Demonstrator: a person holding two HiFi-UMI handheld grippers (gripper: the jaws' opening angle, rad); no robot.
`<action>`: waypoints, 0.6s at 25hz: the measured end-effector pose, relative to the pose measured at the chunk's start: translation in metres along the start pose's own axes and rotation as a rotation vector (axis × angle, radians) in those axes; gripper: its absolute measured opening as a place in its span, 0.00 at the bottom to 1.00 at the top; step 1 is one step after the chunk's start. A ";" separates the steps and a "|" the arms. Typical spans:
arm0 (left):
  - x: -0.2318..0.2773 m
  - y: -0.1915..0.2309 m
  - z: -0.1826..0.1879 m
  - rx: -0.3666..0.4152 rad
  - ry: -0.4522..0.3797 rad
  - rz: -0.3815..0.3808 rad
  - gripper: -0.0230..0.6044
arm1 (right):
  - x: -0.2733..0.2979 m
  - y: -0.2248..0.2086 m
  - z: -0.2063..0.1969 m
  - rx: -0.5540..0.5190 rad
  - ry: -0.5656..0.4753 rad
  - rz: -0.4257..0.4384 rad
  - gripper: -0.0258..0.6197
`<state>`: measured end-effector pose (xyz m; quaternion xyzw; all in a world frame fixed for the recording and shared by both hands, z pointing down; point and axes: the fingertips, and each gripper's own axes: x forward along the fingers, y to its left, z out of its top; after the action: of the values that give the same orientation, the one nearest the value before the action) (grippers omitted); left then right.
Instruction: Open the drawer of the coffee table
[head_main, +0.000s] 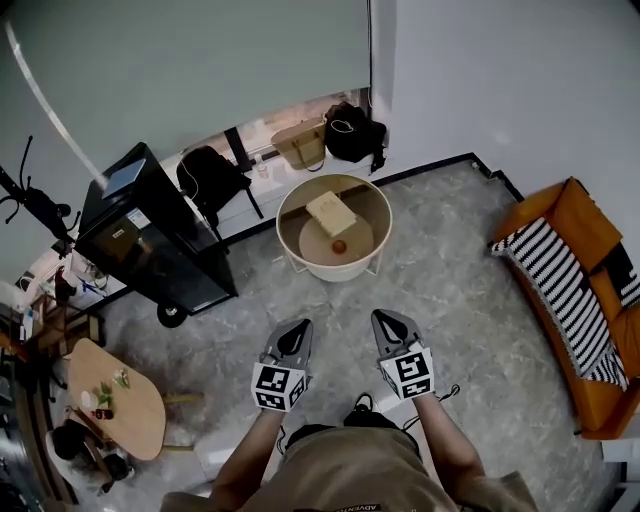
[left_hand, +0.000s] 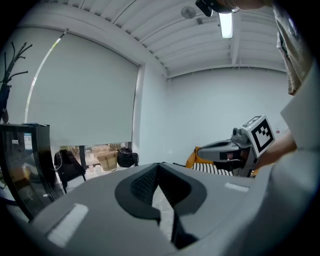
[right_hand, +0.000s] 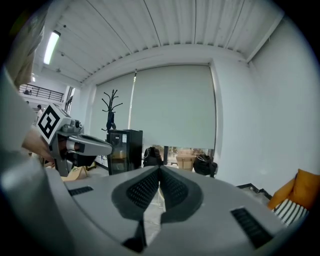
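While you stand facing the round coffee table (head_main: 335, 268), you hold both grippers out ahead of you, side by side and apart, well short of the table. Left gripper (head_main: 299, 328): its jaws meet at the tips, with nothing between them, as the left gripper view confirms. Right gripper (head_main: 386, 318): its jaws are likewise pressed together at the tips and pinch nothing. Each gripper carries a marker cube (head_main: 278, 386) printed with black-and-white square code patterns, which contain no letters or digits. The coffee table stands on the grey mottled floor (head_main: 470, 260) near the wall. It sits between a black cabinet (head_main: 150, 240) on your left and an orange sofa (head_main: 590, 400) with a striped cover (head_main: 555, 280) on your right. Its white rim encloses a recessed wooden top that bears a tan box (head_main: 331, 213) and a small brown round object (head_main: 339, 246). You cannot make out the drawer from above. Pale labels on the black cabinet are too small to read. A line of white capitals on your garment (head_main: 350, 470) is cut off by the lower picture edge and appears to begin "ADVEN".
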<state>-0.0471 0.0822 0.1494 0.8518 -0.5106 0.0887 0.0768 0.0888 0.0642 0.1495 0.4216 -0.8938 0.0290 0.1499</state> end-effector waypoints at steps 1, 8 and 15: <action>0.007 0.000 0.000 -0.011 0.004 0.003 0.05 | 0.004 -0.008 0.001 -0.003 -0.008 0.005 0.05; 0.030 0.011 -0.011 -0.023 0.043 0.024 0.05 | 0.029 -0.024 -0.004 0.009 -0.010 0.054 0.05; 0.049 0.029 -0.008 -0.039 0.053 -0.001 0.05 | 0.055 -0.028 -0.008 0.030 0.029 0.073 0.05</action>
<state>-0.0502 0.0281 0.1695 0.8477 -0.5097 0.1011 0.1071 0.0787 0.0065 0.1712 0.3905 -0.9058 0.0538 0.1552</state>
